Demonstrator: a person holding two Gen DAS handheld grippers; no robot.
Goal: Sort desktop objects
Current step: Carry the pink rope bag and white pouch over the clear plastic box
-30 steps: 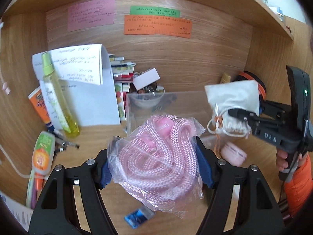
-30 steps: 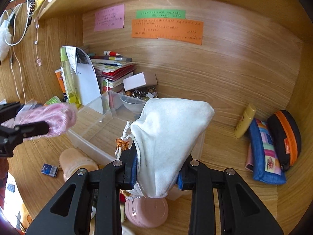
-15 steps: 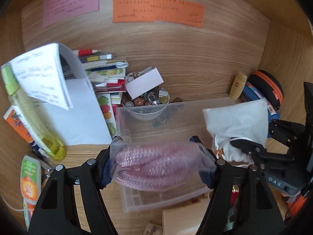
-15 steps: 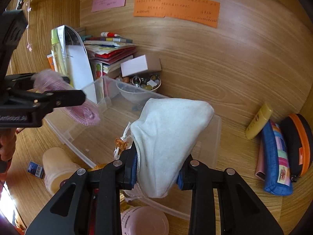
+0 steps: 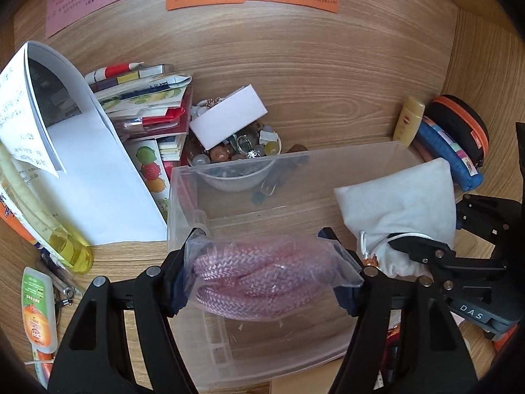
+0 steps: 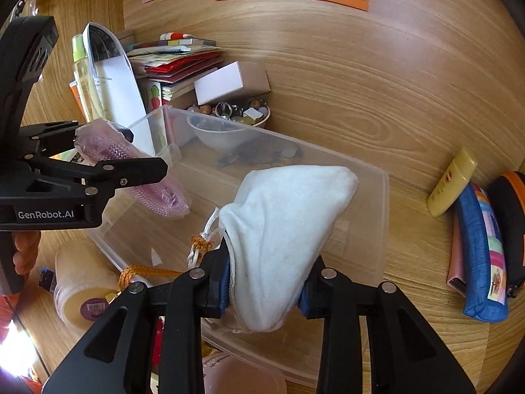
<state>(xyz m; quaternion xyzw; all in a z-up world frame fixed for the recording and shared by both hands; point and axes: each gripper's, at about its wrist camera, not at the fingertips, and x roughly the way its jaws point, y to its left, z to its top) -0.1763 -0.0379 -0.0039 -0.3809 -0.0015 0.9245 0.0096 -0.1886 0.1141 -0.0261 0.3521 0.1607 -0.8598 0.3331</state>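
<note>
My left gripper (image 5: pixel 262 272) is shut on a clear bag of pink rope (image 5: pixel 259 275), held over the left part of a clear plastic bin (image 5: pixel 354 154). In the right wrist view the same left gripper (image 6: pixel 144 154) holds the pink rope bag (image 6: pixel 154 193) above the bin's (image 6: pixel 377 197) left end. My right gripper (image 6: pixel 264 285) is shut on a white drawstring pouch (image 6: pixel 288 223), hanging over the bin's right part. In the left wrist view the white pouch (image 5: pixel 397 210) and the right gripper (image 5: pixel 413 246) show at the right.
Behind the bin stand a bowl of small trinkets (image 5: pixel 239 161), a white box (image 5: pixel 229 116), stacked books (image 5: pixel 147 111) and a folded paper (image 5: pixel 78 170). A yellow bottle (image 6: pixel 451 182), a blue pencil case (image 6: pixel 479 256) and an orange-trimmed case (image 5: pixel 459 128) lie right. Tubs (image 6: pixel 82 292) sit front left.
Both grippers have moved forward and down over the clear bin, carrying the rope bag and the pouch. The rope bag has tipped from facing the camera to lying flatter.
</note>
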